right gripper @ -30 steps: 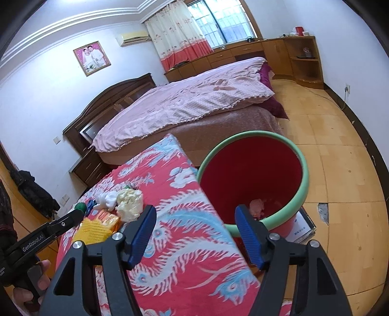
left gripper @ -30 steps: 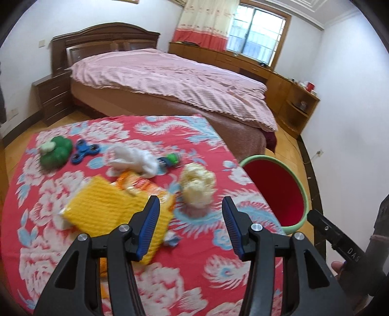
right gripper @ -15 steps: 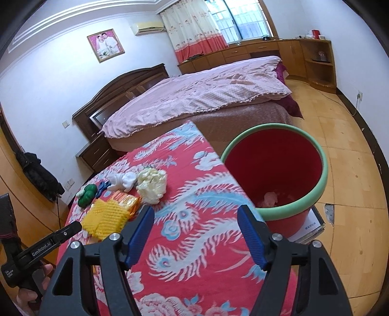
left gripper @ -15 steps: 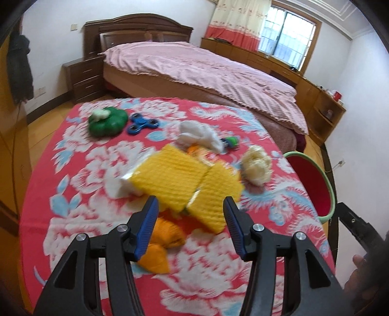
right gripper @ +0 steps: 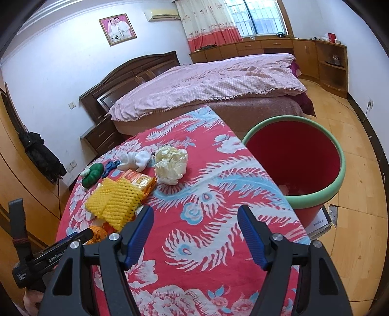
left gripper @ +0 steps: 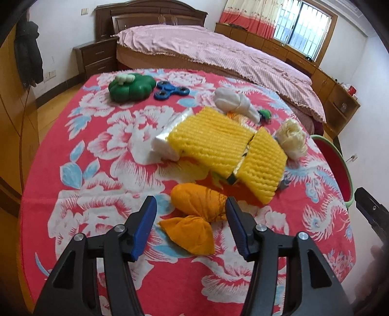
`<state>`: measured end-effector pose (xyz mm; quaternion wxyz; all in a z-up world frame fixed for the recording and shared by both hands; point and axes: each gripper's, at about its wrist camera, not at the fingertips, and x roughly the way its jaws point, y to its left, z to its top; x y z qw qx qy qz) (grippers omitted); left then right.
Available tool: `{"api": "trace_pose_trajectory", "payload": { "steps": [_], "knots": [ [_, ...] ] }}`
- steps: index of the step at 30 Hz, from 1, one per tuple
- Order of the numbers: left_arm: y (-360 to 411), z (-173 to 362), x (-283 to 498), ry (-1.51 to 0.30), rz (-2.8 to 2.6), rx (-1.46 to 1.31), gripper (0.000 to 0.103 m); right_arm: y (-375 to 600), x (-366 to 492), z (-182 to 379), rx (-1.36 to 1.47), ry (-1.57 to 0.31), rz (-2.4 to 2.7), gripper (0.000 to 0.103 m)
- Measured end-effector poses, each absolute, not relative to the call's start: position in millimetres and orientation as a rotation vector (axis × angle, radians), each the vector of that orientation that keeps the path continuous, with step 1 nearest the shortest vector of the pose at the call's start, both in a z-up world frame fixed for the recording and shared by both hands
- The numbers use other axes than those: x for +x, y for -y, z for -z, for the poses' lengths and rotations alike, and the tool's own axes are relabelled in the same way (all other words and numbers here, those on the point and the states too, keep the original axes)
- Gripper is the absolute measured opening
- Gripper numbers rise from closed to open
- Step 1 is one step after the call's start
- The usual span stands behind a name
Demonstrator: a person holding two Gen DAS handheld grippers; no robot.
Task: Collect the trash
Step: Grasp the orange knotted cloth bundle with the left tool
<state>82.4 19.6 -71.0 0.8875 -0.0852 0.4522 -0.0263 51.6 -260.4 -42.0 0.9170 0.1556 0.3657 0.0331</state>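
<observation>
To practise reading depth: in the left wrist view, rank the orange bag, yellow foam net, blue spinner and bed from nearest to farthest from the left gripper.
1. Orange bag, between the open fingers of the left gripper.
2. Yellow foam net, mid-table.
3. Blue spinner, far edge.
4. Bed, beyond the table.

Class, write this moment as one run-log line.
left gripper: open, framing orange bag | right gripper: open, empty | bin: beside table

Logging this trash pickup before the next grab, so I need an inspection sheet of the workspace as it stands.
Surface: table under red floral cloth.
Job's things: orange bag, yellow foam nets, cream wad, snack packet; red bin beside table.
Clutter: green toy, blue spinner.
Grippers: left gripper open, jaws flanking orange bag; right gripper open, empty.
Cables: nothing seen.
Surroundings: bed, window.
</observation>
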Motion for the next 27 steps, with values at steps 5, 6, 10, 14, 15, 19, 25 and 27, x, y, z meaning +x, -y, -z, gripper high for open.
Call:
{"api": "trace_pose_trajectory", "payload": {
  "steps": [5, 6, 10, 14, 15, 19, 25, 27],
  "knots": [
    [-20.1, 79.2, 87.0, -0.957, 0.063, -0.197, 0.061, 256.4, 55.6, 48.1, 0.313, -0.776, -0.064, 0.074],
    [-19.8, 79.2, 87.4, -0.956, 0.065, -0.197, 0.062, 256.0, 56.3, 49.0, 0.312, -0.779, -0.063, 0.074],
    [-13.8, 82.0, 91.1, -0.958, 0.094, -0.205, 0.062, 253.5, 59.2, 52.3, 0.308, -0.792, -0.065, 0.074],
    [-4.3, 84.7, 94.0, -0.957, 0.107, -0.191, 0.062, 249.0, 61.2, 56.0, 0.299, -0.807, -0.072, 0.074],
    [-3.9, 84.7, 94.5, -0.958, 0.107, -0.194, 0.059, 248.2, 61.8, 57.0, 0.297, -0.811, -0.073, 0.074],
    [-6.7, 84.0, 95.6, -0.953, 0.134, -0.234, 0.047, 246.4, 63.4, 58.3, 0.292, -0.816, -0.073, 0.074],
    [-9.8, 75.2, 89.6, -0.9, 0.18, -0.231, 0.04, 239.5, 68.9, 59.4, 0.277, -0.824, -0.087, 0.074],
    [-11.7, 69.3, 88.5, -0.879, 0.175, -0.22, 0.04, 234.2, 72.8, 58.2, 0.265, -0.824, -0.103, 0.074]
  ]
}}
